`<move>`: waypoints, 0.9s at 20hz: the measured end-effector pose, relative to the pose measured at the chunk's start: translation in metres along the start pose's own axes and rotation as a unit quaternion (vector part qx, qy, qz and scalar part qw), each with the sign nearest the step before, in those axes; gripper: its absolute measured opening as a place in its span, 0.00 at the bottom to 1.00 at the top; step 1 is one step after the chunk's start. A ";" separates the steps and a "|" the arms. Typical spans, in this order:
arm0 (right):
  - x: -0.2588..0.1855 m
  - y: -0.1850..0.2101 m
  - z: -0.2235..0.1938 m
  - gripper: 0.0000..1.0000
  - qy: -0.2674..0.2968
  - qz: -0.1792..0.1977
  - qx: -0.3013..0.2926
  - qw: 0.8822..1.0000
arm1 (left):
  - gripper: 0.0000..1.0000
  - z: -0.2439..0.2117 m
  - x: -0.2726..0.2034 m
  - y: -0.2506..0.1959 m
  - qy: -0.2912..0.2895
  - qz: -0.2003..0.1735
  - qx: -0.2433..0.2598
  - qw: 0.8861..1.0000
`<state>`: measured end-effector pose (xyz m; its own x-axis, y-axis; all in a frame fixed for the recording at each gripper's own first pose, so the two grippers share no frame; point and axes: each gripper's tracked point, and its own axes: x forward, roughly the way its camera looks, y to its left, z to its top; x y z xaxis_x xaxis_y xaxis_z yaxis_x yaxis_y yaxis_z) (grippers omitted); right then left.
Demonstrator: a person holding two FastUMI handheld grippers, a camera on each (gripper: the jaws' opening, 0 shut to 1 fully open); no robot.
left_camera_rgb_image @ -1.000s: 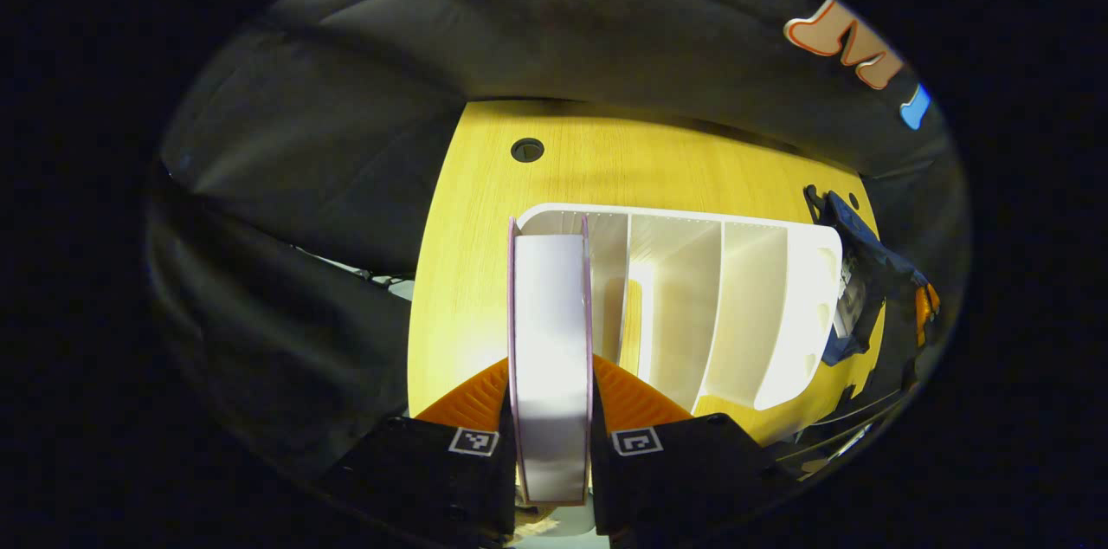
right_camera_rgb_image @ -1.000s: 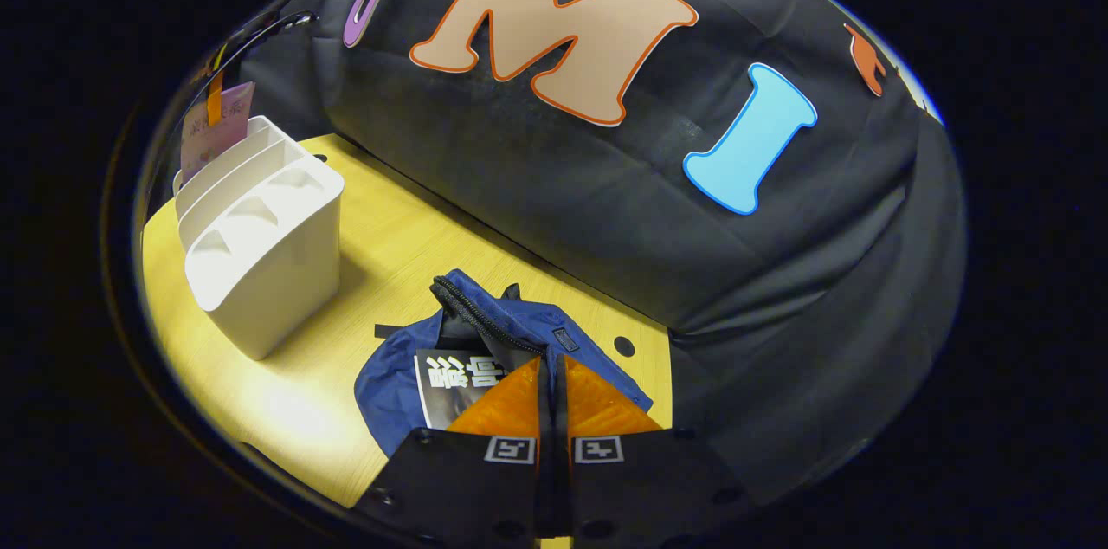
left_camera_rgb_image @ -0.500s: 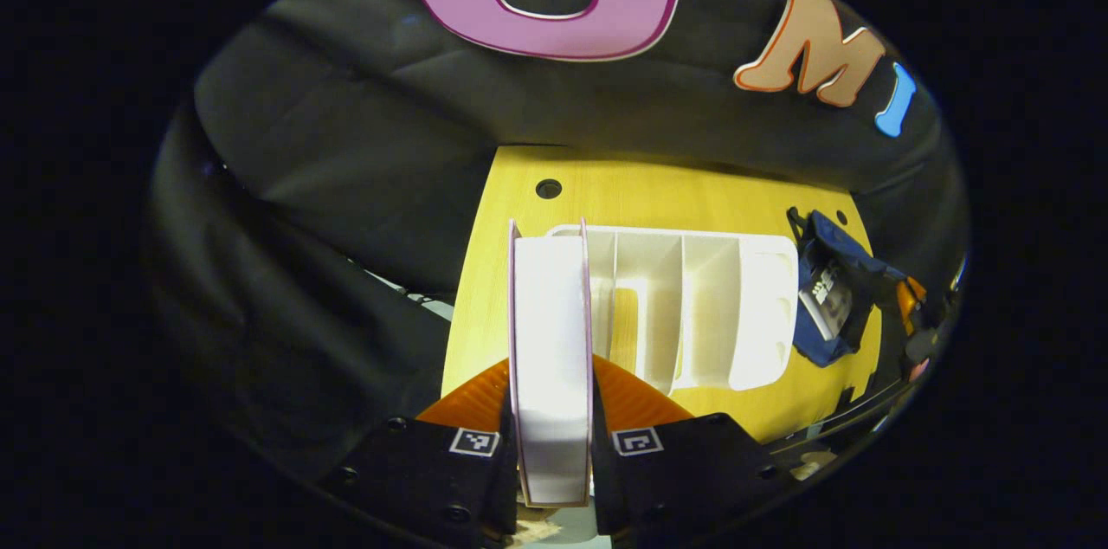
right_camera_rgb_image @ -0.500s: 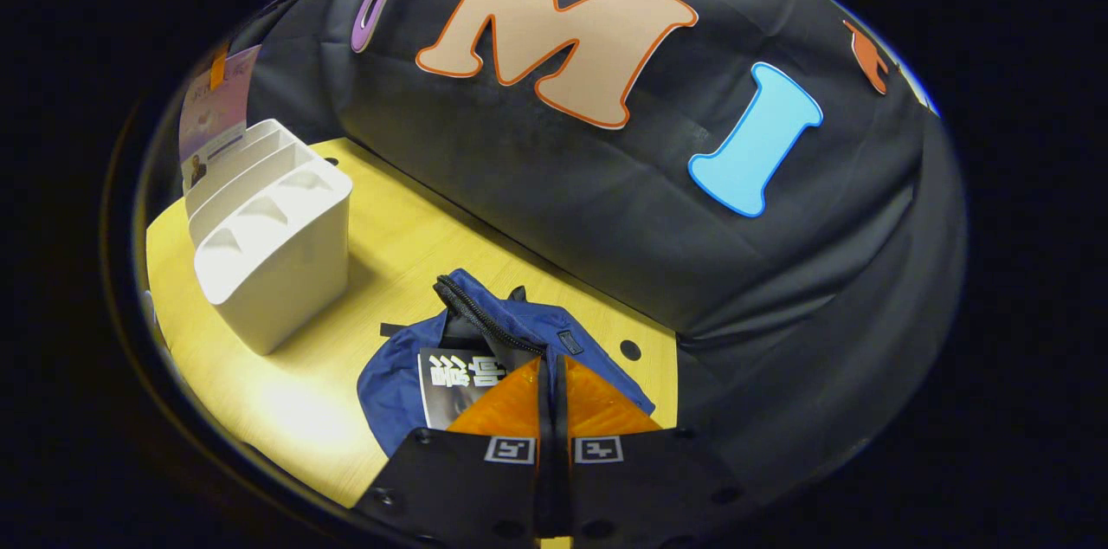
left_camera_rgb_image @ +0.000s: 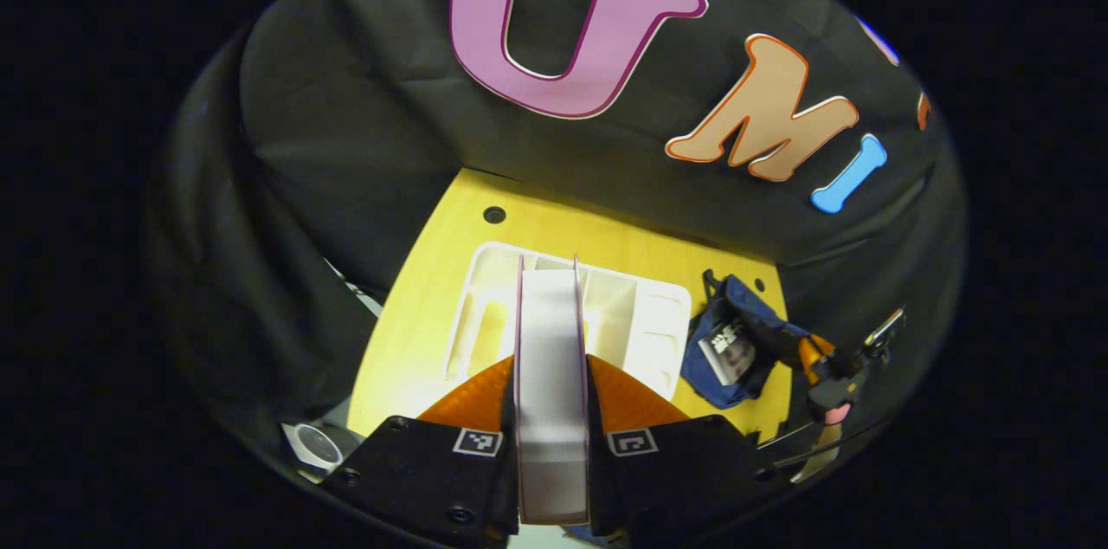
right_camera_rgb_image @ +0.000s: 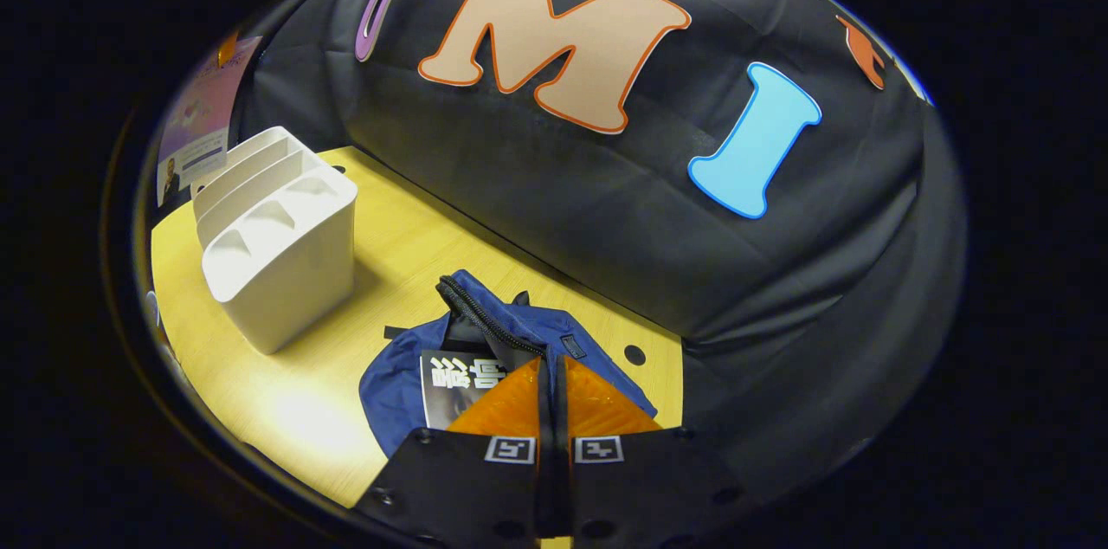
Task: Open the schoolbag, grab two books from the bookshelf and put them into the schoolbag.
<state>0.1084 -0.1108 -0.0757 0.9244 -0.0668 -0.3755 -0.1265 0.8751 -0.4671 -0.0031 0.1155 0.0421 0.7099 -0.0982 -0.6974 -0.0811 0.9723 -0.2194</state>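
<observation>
My left gripper [left_camera_rgb_image: 551,371] is shut on a thick book [left_camera_rgb_image: 549,358] with pink covers, its white page edge facing me. It hangs above the white bookshelf [left_camera_rgb_image: 640,328], clear of the slots. In the right gripper view that pink book [right_camera_rgb_image: 201,120] is high at the far left, above the bookshelf [right_camera_rgb_image: 281,242]. The blue schoolbag [right_camera_rgb_image: 519,328] lies open on the table with a dark book [right_camera_rgb_image: 457,380] inside. My right gripper [right_camera_rgb_image: 551,376] has its fingers pressed together at the bag's raised zipper rim. From the left gripper view the schoolbag [left_camera_rgb_image: 736,341] sits right of the shelf, with the right gripper [left_camera_rgb_image: 809,356] at its side.
The yellow wooden table [right_camera_rgb_image: 407,229] has cable holes [left_camera_rgb_image: 494,215] near its back edge and one [right_camera_rgb_image: 634,354] beside the bag. The black cloth wall runs close behind. A round white object [left_camera_rgb_image: 313,445] lies below the table's left edge.
My left gripper has risen with the pink book, lifting it out of the shelf's end slot; the shelf now looks smaller and lower. The right gripper has stayed at the bag.
</observation>
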 end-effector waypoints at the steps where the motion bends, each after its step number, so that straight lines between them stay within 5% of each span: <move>1: 0.000 0.000 -0.001 0.03 -0.001 0.002 -0.002 1.000 | 0.29 -0.002 -0.001 -0.007 -0.002 -0.012 -0.014 1.000; 11: -0.006 -0.002 -0.004 0.03 -0.004 0.010 0.011 1.000 | 0.29 -0.036 0.017 -0.119 -0.030 -0.142 -0.057 0.988; 18: -0.009 -0.002 -0.007 0.03 -0.002 0.013 0.028 1.000 | 0.29 -0.098 0.075 -0.215 -0.020 -0.226 -0.106 0.968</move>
<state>0.0978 -0.1150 -0.0767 0.9224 -0.0410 -0.3840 -0.1310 0.9022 -0.4109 -0.0011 -0.1220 -0.0298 0.7328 -0.4907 -0.4714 0.1054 0.7663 -0.6338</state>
